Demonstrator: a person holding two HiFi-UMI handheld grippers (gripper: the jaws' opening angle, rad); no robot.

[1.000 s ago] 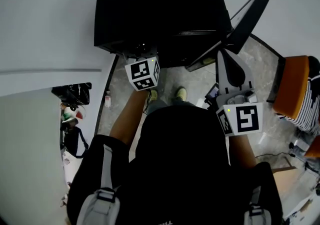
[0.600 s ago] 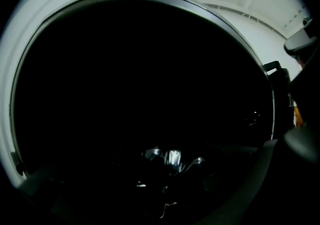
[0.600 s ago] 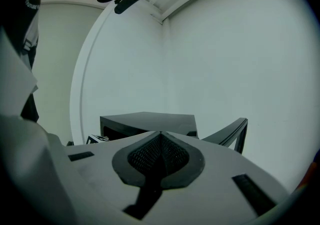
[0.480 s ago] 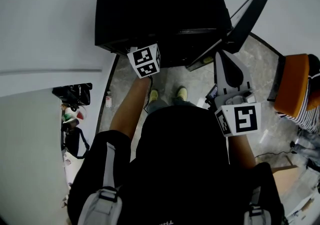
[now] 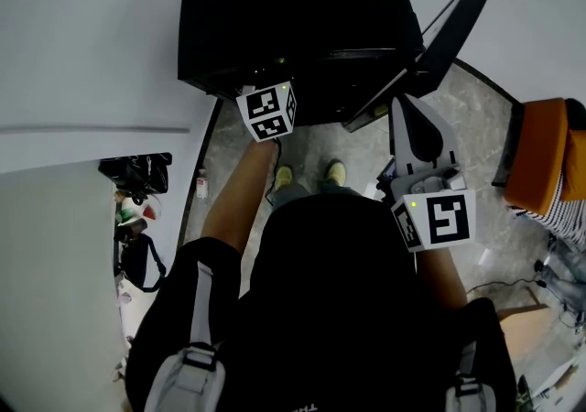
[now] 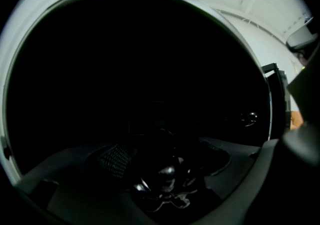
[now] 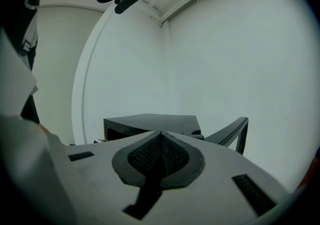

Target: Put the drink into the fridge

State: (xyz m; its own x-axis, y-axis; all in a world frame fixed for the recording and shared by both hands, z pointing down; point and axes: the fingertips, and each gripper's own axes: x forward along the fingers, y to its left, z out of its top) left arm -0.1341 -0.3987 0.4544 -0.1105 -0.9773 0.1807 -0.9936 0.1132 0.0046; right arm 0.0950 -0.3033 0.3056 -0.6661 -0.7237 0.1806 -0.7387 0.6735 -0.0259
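A black fridge [image 5: 293,7] stands in front of me with its door [image 5: 449,30] swung open to the right. My left gripper reaches into it, and in the head view only its marker cube [image 5: 267,111] shows at the opening. In the left gripper view the inside is very dark. The left gripper [image 6: 167,158] has its jaws opening, and a dark drink with shiny glints [image 6: 165,176] sits low between them, with a gap to the left pad. My right gripper [image 7: 160,136] is shut on nothing and points at the fridge [image 7: 150,121] from outside.
An orange chair [image 5: 540,163] and a person in striped clothing [image 5: 572,213] are at the right. A black bag with clutter [image 5: 133,172] and a small bottle [image 5: 200,184] lie on the floor at the left. White walls surround the fridge.
My left gripper has pushed forward and up, deeper into the fridge opening. The right gripper has shifted only slightly.
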